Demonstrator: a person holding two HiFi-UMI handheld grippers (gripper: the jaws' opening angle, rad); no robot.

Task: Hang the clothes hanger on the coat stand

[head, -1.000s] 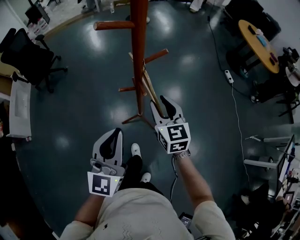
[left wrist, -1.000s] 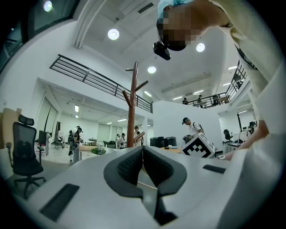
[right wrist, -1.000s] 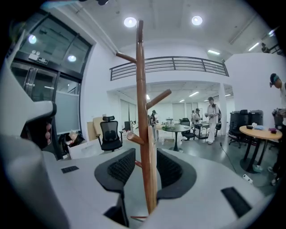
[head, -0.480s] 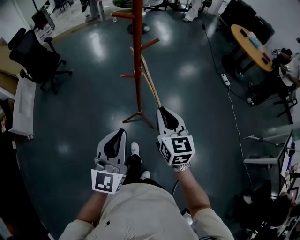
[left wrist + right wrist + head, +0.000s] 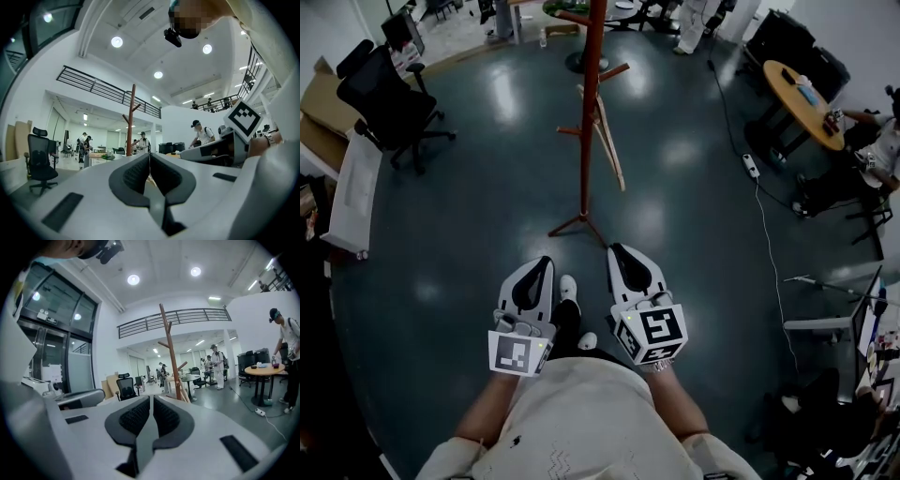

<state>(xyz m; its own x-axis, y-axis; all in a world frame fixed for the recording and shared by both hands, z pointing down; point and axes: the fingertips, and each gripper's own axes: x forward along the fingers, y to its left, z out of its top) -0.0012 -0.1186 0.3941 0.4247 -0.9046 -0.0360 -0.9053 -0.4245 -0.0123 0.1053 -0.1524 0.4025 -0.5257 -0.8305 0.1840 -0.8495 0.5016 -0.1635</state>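
The red-brown wooden coat stand rises from the dark floor ahead of me. A pale wooden clothes hanger hangs from one of its pegs, free of both grippers. My right gripper is low, near my body and well short of the stand's feet; its jaws are closing, tips together, nothing between them. My left gripper sits beside it, shut and empty. The right gripper view shows the stand and hanger beyond the right gripper. The left gripper view shows the stand past the left gripper.
A black office chair and a long white box stand at the left. A round wooden table is at the far right, with a power strip and cable on the floor. People stand in the background.
The right gripper, open around the hanger a second ago, has let go, closed and pulled back to my body. The hanger stays on the stand. I stand farther from the stand.
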